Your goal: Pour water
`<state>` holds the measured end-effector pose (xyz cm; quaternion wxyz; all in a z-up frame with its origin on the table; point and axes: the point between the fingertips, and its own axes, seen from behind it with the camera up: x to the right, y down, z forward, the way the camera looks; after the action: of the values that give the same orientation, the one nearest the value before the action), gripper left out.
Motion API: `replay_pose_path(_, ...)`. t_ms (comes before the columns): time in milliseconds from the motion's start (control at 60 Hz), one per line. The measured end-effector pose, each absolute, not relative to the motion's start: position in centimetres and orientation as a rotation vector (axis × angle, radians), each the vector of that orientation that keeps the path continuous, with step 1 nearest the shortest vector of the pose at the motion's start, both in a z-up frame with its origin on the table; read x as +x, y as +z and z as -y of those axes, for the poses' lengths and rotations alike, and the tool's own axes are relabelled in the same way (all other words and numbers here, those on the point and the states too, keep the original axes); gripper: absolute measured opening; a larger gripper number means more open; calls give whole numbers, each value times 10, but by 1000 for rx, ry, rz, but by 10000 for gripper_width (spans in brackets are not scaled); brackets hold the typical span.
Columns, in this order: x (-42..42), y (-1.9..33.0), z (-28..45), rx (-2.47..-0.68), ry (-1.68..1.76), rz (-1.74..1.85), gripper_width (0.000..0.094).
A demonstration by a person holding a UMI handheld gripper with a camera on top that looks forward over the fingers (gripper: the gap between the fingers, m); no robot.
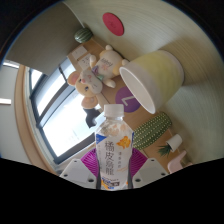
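Observation:
A white plastic bottle (111,150) with an orange and blue label and a pale cap stands between my gripper's (111,166) purple pads (88,162). Both pads press against its sides, so the gripper is shut on it. The whole view is tilted, and the bottle's cap points toward a large cream-coloured cup (154,78) lying just beyond it. The cup's open mouth faces away to the right. No water is visible.
A plush toy (88,80) sits on the wooden table (112,98) beyond the bottle. A green striped object (153,129) lies to the right of the bottle. A window (50,110) fills the left side. A round white lamp with a pink spot (110,22) is far off.

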<state>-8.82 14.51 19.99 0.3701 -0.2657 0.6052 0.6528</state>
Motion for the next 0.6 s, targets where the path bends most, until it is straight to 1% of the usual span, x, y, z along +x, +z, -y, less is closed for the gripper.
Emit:
replay_pose_path(50, -93, 214, -143, -777, 1610, -1449, 356)
replay_pose_path(100, -98, 227, -142, -910, 1514, -1338, 355)
replay_pose_path(183, -104, 253, -138, -1104, 1313, -1081, 357)
replay_pose_path(267, -102, 276, -131, -1260, 1048, -818, 357)
replay_pose_path(350, -88, 296, -123, -1368, 761, -568, 355)
replay_pose_path(383, -80, 296, -119, -1401, 633, -472, 356)
replay_pose_path(417, -69, 298, -118, -1446, 507, -401, 380)
replay_pose_path(483, -34, 293, -114, -1511, 235, -314, 377)
replay_pose_path(600, 34, 285, -104, -1526, -78, -288, 380)
